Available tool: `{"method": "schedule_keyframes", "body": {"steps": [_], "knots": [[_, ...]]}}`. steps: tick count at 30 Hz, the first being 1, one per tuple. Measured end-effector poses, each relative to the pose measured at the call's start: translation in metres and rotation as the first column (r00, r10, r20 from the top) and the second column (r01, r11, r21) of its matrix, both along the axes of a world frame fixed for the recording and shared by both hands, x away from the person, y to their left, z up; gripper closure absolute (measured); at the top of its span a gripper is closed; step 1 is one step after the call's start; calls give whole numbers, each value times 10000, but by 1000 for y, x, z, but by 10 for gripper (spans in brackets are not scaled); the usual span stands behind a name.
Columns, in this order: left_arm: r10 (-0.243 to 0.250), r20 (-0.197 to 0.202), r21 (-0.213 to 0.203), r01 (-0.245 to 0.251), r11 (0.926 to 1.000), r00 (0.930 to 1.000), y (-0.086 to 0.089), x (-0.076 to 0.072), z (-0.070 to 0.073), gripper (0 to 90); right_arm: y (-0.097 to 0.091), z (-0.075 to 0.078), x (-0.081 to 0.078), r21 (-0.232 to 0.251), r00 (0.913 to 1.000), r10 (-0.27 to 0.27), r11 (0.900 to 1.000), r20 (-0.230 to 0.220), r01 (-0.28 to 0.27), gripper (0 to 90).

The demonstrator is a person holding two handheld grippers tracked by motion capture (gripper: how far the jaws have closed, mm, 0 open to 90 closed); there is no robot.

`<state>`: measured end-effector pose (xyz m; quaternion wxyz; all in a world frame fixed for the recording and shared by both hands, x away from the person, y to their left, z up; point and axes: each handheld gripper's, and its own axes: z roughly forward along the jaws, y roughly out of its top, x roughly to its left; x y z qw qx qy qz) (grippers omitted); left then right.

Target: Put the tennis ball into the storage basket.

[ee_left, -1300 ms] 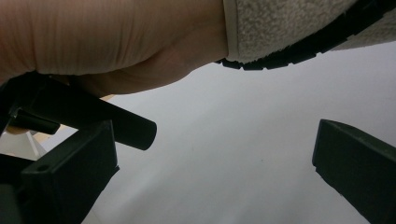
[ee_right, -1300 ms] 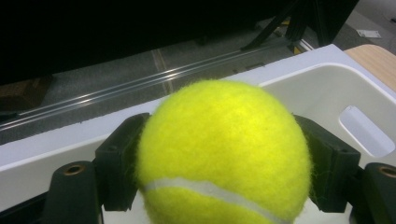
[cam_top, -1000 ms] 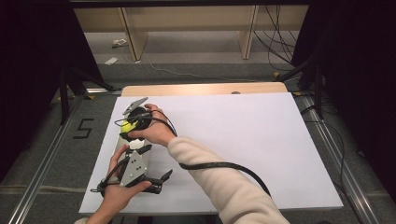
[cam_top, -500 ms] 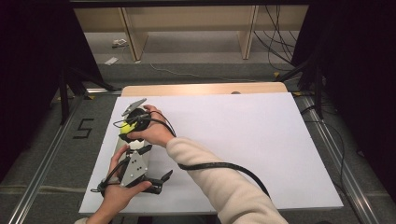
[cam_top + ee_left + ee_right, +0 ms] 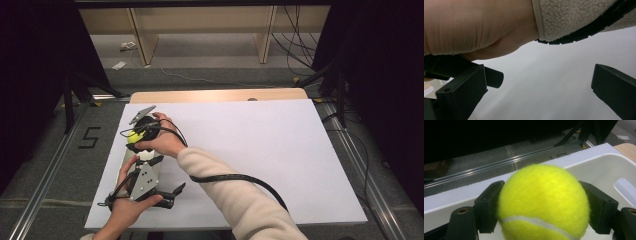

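A yellow tennis ball [image 5: 541,202] sits squeezed between the two black jaws of my right gripper [image 5: 541,206], which is shut on it. Below and beyond the ball lies a white tub [image 5: 599,167], and the ball hangs over its rim. In the high view the right hand reaches across to the table's left side, holding the right gripper [image 5: 137,132] with the tennis ball [image 5: 134,137]. My left gripper [image 5: 536,82] stands open with nothing between its jaws; a wrist and fleece sleeve [image 5: 574,17] pass just above it. It lies near the front left, the left gripper [image 5: 164,176].
The white table top [image 5: 260,150] stretches to the right. A black cable [image 5: 240,179] trails over the right forearm. Metal rails run along the floor on both sides, with a "5" mark [image 5: 89,138] on the left floor. Wooden shelving legs stand beyond the table.
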<state>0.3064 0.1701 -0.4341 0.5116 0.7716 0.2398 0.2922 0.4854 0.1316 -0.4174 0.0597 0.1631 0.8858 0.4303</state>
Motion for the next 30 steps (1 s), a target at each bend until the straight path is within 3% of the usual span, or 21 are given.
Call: {"method": "schedule_keyframes", "body": {"steps": [10,24,30], "knots": [[5,33,31,-5,10000,10000,0,0,0,0,-2,5,-1,110,9999,-89,9999,111,87,258],[42,46,-21,-42,10000,10000,1,0,0,0,-9,12,-4,233,10000,-15,9997,90,13,170],[64,14,-54,-64,10000,10000,1,0,0,0,-19,15,-5,585,9996,-223,9981,154,214,161]]}}
